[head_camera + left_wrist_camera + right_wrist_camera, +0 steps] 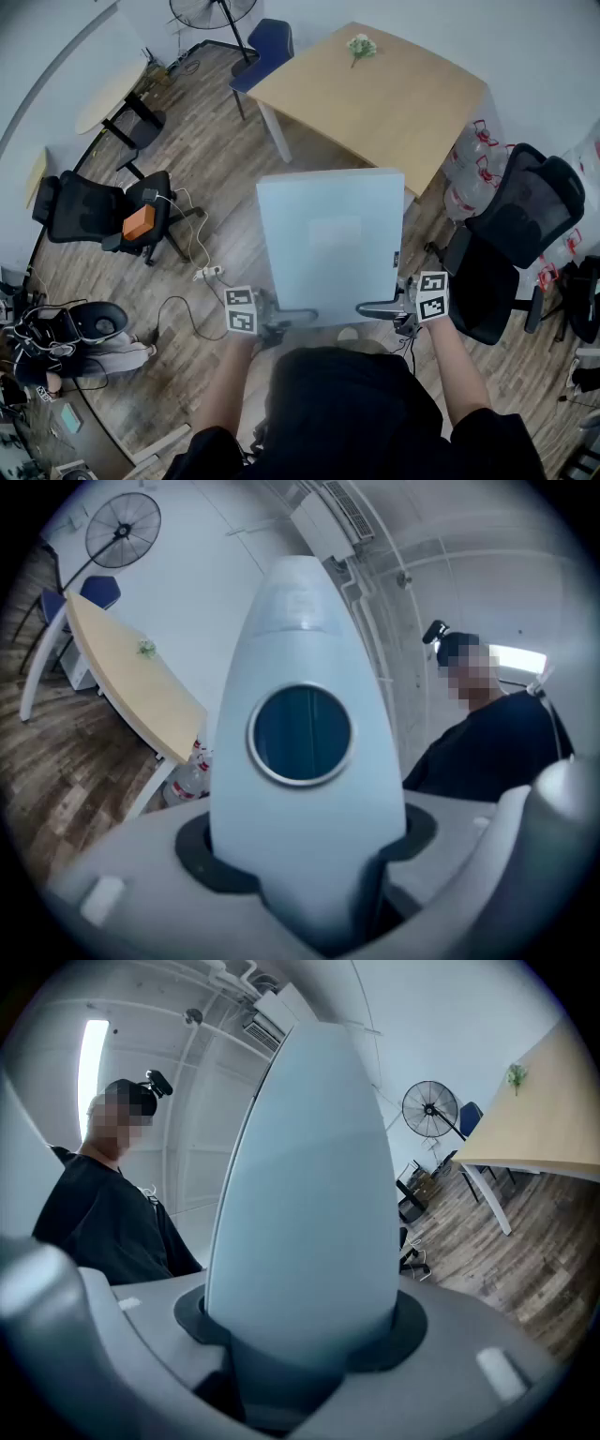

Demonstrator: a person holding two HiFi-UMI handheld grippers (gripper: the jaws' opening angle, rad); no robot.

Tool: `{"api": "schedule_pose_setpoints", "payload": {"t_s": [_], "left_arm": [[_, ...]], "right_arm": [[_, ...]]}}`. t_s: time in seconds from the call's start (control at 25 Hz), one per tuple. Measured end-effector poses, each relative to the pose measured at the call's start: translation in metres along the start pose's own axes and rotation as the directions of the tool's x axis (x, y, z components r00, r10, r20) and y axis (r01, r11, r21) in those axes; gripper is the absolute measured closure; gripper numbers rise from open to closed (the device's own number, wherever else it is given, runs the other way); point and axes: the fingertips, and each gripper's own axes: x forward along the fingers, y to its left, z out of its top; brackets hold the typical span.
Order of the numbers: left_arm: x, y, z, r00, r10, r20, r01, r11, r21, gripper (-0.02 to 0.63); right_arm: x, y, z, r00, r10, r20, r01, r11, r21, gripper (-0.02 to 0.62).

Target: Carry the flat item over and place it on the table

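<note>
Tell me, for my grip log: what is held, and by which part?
The flat pale-blue panel, by its near edge: left gripper clamped near the left corner, right gripper near the right corner.

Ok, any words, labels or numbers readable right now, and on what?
No readable text anywhere.
On the flat panel, a small dark tag at its right edge: too small to read.
On the water bottles, red labels: blurred.
Cubes of the left gripper and right gripper: square markers only, no letters.
</note>
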Motion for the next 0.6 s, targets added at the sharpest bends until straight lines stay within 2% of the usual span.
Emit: {"api": "schedule_pose_setpoints", "payload": {"t_s": [0.16,0.28,0.6], "left_arm": [[0.006,0.004,0.003,1.0,0.007,0.007,-0.007,1.0,-0.002,0.278],[0.012,0.014,0.01,1.0,0.016,0.015,-0.015,0.999,-0.032,0.278],[-0.007,0.063,0.045,1.0,0.004,0.024,-0.002,0.997,-0.071,0.278]], "right_arm": [[-0.006,-0.004,0.004,1.0,0.011,0.001,-0.011,1.0,0.005,0.299],[-0.011,-0.014,0.012,1.0,0.016,0.006,-0.016,0.999,0.039,0.291],[0.011,-0.065,0.041,1.0,-0.006,0.007,0.005,0.996,0.089,0.291]]}}
